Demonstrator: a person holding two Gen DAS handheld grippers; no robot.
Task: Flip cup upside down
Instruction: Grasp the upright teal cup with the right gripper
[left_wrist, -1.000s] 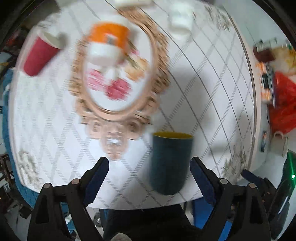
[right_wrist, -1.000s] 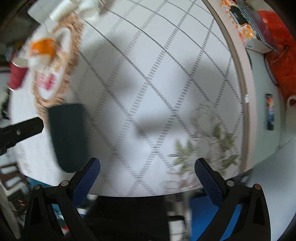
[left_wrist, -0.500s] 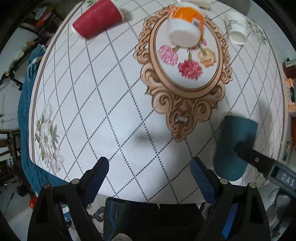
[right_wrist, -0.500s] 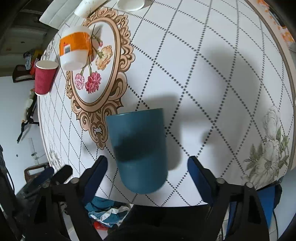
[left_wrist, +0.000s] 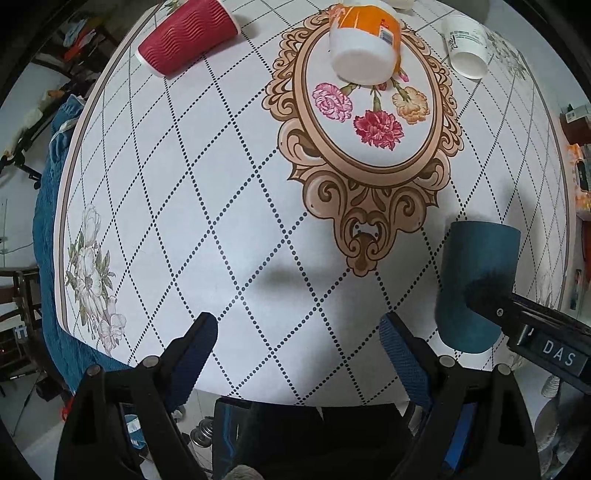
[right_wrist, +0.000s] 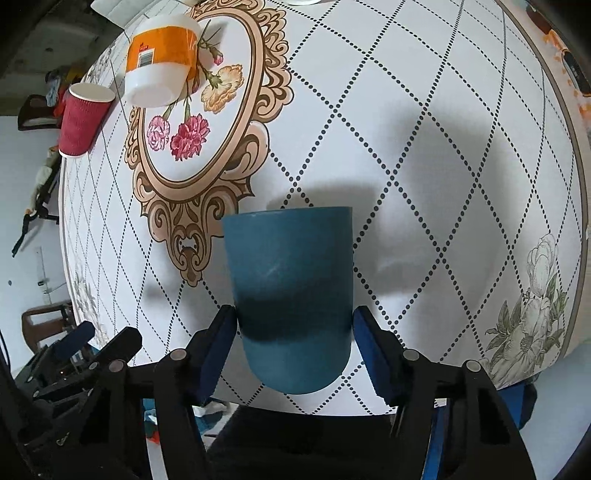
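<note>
Near the front edge of the round table (right_wrist: 443, 92), the blue cup (right_wrist: 291, 295) stands between the two blue pads of the right gripper (right_wrist: 293, 339), its rim pointing away from the camera and its rounded base toward it. Both pads sit against the cup's lower sides, left and right, so the jaws are closed in around it, though whether they squeeze it firmly cannot be told. A dark shadow band crosses the cup's lower half. From the left wrist view the same cup (left_wrist: 476, 280) appears at the right, with one black finger of the right gripper (left_wrist: 491, 310) laid across its side. The left gripper (left_wrist: 295, 347) hangs over bare tablecloth with its jaws spread wide and nothing between them. Farther back, an orange-and-white tub (left_wrist: 364, 44) rests on the ornate oval flower print (left_wrist: 373, 122) of the cloth, a red ribbed paper cup (left_wrist: 188, 35) stands to the left of it near the table's rim, and a white paper cup (left_wrist: 465, 46) stands to the right.
</note>
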